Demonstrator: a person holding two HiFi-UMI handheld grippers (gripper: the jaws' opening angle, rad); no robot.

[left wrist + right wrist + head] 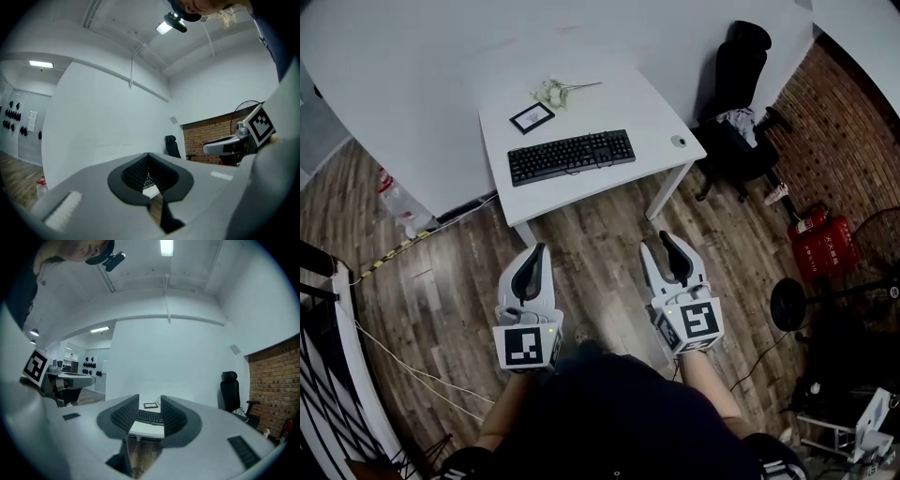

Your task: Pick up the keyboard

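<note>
A black keyboard [571, 156] lies across the middle of a small white table [656, 117] ahead of me. Both grippers hover over the wooden floor, well short of the table's front edge. My left gripper [540, 249] points at the table with its jaws together and nothing between them. My right gripper [664, 242] stands open and empty. In the right gripper view the keyboard [150, 416] shows far off through the gap between the jaws. The left gripper [148, 157] sees only a sliver of the keyboard [149, 181] past its touching tips.
On the table sit a small framed picture [532, 117], a pale bundle with a stem [555, 91] and a mouse [678, 141]. A black office chair [737, 89] stands right of the table. A red extinguisher [822, 240] and a fan [874, 234] are by the brick wall.
</note>
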